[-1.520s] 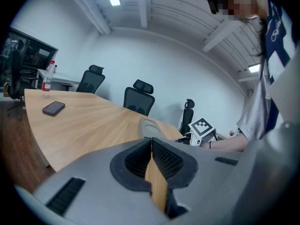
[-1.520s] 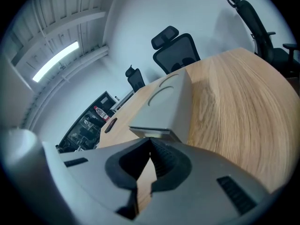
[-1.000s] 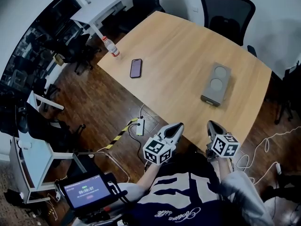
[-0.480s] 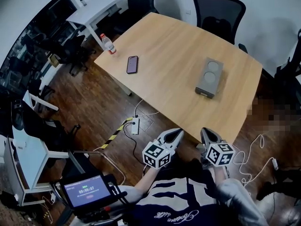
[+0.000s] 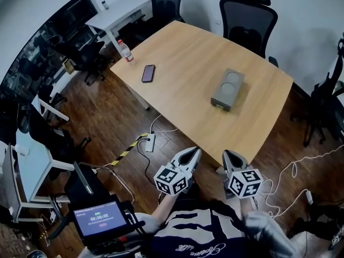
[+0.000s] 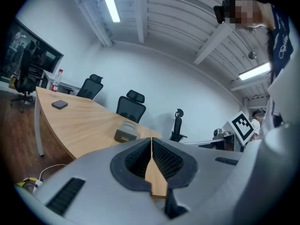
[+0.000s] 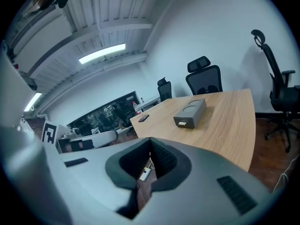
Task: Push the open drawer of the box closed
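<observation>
Box [image 5: 228, 88] with the drawer sits on the wooden counter [image 5: 183, 52], at roughly 1 o'clock from both grippers and well apart from them. Its drawer front [image 7: 184, 122] faces about 6 o'clock, back toward the person. I can't really tell how far out it sticks.

Left gripper [image 5: 192, 152] and right gripper [image 5: 230, 156] hang just off the counter's near edge. Each has its fingers pressed together with nothing between them, so nothing's touching the box yet.

My worry is that the box looks light and nothing braces it, so a push on the drawer could just slide the whole thing toward 12 o'clock. An off-centre poke could also twist it or jam the drawer. Phone [image 5: 148, 73] at the box's 10 o'clock looks safely out of the way.
</observation>
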Tool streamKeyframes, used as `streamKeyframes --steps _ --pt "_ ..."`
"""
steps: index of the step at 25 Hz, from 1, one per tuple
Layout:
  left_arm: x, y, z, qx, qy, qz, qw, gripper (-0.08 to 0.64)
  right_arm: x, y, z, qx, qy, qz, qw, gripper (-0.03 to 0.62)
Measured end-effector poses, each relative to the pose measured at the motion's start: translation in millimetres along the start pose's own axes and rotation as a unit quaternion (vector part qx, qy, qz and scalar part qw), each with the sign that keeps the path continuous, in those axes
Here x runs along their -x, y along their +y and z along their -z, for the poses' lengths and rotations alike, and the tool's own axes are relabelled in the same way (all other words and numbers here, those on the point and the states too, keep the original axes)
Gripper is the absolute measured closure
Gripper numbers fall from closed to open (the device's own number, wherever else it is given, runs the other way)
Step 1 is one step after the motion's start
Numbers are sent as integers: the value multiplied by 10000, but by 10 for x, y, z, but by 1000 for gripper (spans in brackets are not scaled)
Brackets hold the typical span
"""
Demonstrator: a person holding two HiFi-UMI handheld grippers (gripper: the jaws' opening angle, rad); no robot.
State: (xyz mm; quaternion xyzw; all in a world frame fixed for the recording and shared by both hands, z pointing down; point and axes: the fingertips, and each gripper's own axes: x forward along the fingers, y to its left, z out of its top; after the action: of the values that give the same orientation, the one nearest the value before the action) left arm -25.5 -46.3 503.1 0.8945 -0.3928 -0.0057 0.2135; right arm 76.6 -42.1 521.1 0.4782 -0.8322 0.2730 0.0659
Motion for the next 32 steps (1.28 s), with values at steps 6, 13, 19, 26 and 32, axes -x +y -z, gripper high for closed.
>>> streamKeyframes --steps 6,13,19,26,32 --pt "62 -822 512 81 100 -107 9999 561 639 -66 298 152 179 -407 9989 594" --pt "261 -1439 831 47 245 -274 9993 561 1153 -91 569 85 372 -690 9969 594" --pt "408 -1547 819 -38 140 -445 9989 561 1329 26 654 162 314 -841 9958 594" --pt "552 -1639 874 44 100 -343 9994 561 1426 132 718 220 287 -753 9965 594" --pt "820 -1567 792 11 1 -384 9993 561 1481 351 739 127 223 -649 9976 594"
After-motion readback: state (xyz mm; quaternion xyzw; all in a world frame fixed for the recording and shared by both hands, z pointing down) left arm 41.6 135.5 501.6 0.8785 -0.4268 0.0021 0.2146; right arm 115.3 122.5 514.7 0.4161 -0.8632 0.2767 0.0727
